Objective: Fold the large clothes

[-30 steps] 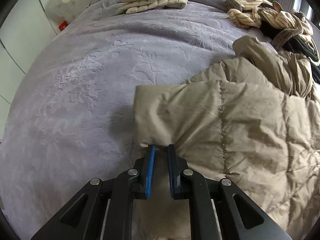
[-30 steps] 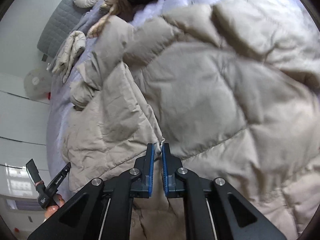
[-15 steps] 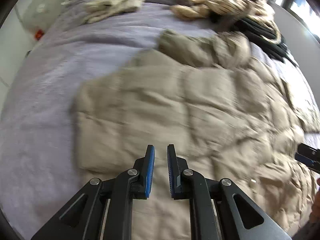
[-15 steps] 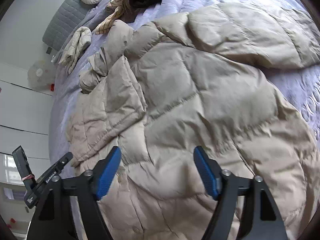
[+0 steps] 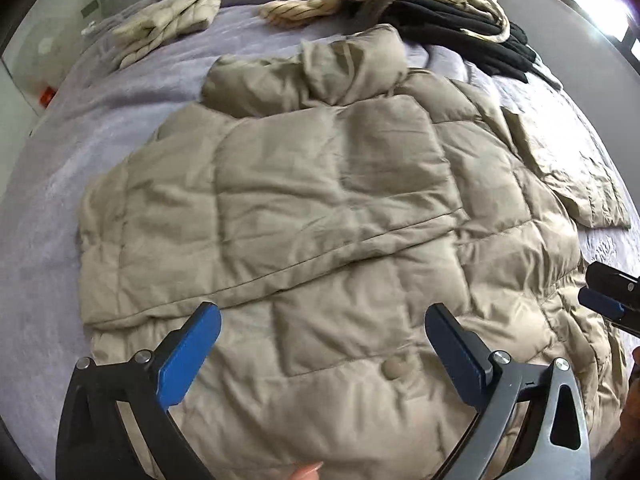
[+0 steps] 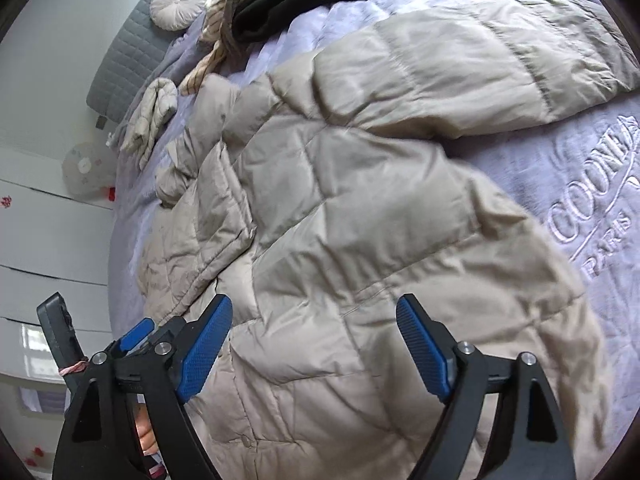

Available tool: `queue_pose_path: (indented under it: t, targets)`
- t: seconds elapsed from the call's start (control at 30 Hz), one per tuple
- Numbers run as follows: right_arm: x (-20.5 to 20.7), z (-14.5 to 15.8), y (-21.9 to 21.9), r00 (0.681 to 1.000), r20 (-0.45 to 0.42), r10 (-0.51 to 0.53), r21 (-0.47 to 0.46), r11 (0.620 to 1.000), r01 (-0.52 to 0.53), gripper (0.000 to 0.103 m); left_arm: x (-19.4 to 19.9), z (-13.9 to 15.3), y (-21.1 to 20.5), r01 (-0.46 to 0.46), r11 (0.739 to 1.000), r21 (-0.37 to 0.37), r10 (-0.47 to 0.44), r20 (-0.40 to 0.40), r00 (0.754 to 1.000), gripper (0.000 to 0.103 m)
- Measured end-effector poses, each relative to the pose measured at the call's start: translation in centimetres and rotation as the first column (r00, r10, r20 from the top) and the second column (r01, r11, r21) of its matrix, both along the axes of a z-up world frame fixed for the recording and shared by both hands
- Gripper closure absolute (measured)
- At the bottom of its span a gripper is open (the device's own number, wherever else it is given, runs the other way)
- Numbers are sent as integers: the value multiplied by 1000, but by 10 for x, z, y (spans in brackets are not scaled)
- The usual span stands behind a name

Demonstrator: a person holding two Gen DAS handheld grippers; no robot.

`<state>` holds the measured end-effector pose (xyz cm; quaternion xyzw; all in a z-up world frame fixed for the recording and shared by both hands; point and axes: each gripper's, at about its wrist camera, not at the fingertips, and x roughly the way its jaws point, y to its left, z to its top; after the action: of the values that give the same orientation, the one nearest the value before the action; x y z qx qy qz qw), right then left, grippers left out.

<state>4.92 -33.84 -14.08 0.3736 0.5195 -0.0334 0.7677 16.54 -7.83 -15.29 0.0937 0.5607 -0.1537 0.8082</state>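
Note:
A large beige quilted down jacket (image 5: 328, 208) lies spread on the lilac bedspread (image 5: 52, 184), with its left sleeve folded across the body. It also fills the right wrist view (image 6: 360, 220), where the other sleeve (image 6: 480, 64) stretches to the right. My left gripper (image 5: 320, 340) is open and empty, above the jacket's lower part. My right gripper (image 6: 316, 344) is open and empty above the jacket's hem; its tip shows at the right edge of the left wrist view (image 5: 612, 300).
A folded cream quilted garment (image 5: 168, 20) lies far left on the bed. A heap of striped and black clothes (image 5: 420, 4) sits at the back. A round white cushion (image 6: 180, 0) rests by the grey headboard (image 6: 132, 48). A fan (image 6: 84, 168) stands beside the bed.
Both grippers let go of the jacket and opened wide. The left sleeve now lies folded over the body. Both grippers have pulled back above the jacket.

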Motion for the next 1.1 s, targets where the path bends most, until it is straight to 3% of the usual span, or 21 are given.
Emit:
queue_pose_path:
  t: [0.17, 0.37, 0.53, 0.6, 0.7, 0.9, 1.1]
  targets:
    - [-8, 1, -31, 998, 29, -47, 24, 999, 47, 15, -2, 5, -32, 27, 999, 26, -28, 31, 999, 1]
    - [-22, 3, -81, 988, 66, -141, 52, 989, 138, 14, -7, 0, -60, 62, 998, 3, -62, -27, 998, 1]
    - [-36, 11, -128, 963, 123, -240, -15, 970, 244, 14, -14, -1, -94, 89, 996, -11, -89, -46, 995, 1]
    - [-39, 11, -147, 957, 114, -265, -31, 962, 270, 14, -16, 0, -106, 103, 995, -5, -103, -42, 994, 1]
    - [-42, -1, -182, 947, 51, -317, 32, 948, 316, 14, -19, 1, -124, 120, 993, 9, -119, -37, 992, 1]
    - [-55, -28, -250, 882, 15, -471, 105, 878, 467, 14, -10, 0, -150, 97, 995, 12, -97, -50, 994, 1]
    - [-54, -58, -306, 791, 40, -610, 321, 758, 568, 14, -5, 0, -162, 54, 999, -3, -54, -51, 997, 1]
